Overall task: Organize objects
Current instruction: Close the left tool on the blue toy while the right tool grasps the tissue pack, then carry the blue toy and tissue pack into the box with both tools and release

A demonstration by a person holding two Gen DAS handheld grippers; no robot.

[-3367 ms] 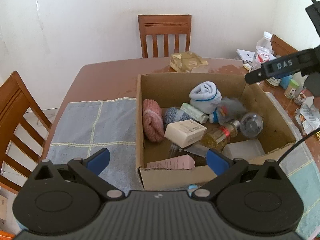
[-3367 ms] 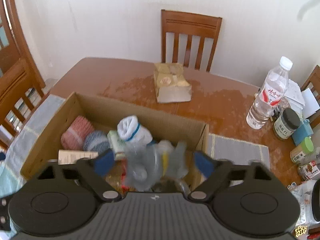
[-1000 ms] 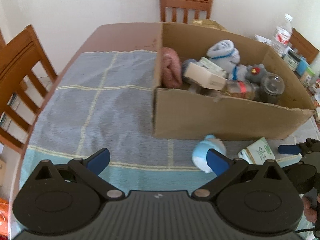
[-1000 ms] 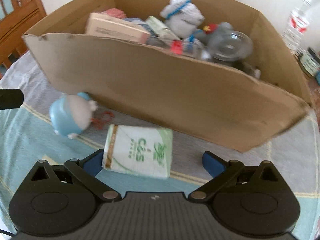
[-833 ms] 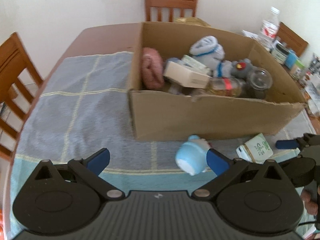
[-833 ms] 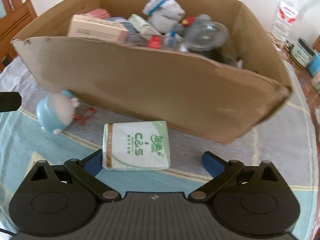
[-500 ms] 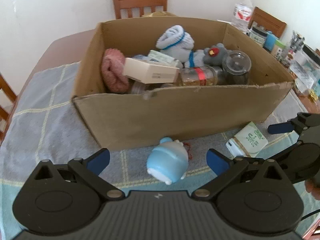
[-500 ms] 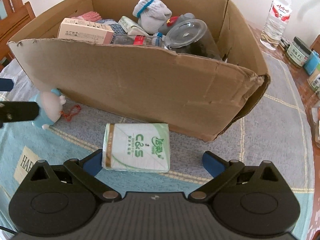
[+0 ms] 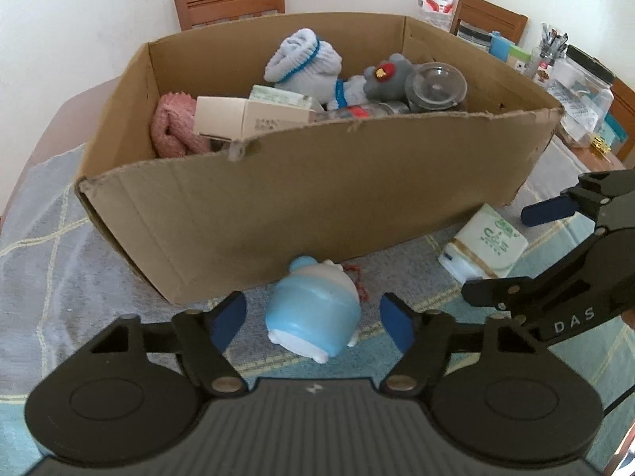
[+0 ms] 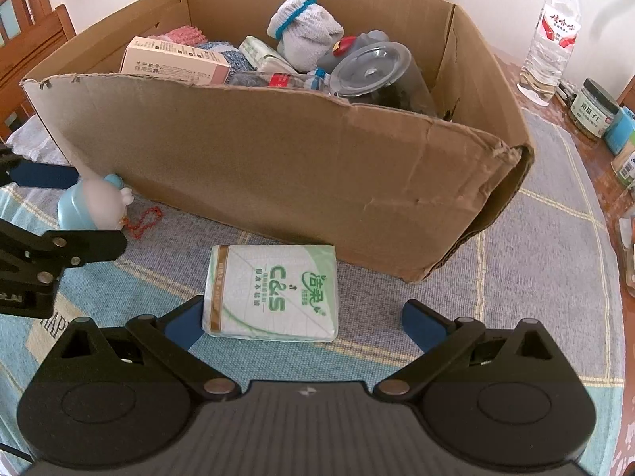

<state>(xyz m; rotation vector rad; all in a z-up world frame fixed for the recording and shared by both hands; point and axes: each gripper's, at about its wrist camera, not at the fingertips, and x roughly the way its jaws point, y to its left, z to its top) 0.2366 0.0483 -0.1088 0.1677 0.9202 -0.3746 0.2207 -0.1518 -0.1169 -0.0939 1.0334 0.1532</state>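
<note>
Clearly, on my left, my left gripper (image 9: 311, 319) stands wide open, holding nothing, with the blue toy (image 9: 313, 313) lying on its side between the pads on the tablecloth (image 9: 47, 261), just before the cardboard box (image 9: 317, 198); I judge its rounded shell may squirt out if I close off-centre. Further right, my right gripper (image 10: 299, 323) gapes equally, empty, around the tissue pack (image 10: 274, 293), which could crumple or slip. What lies beneath the heaped things in the box I cannot see.
</note>
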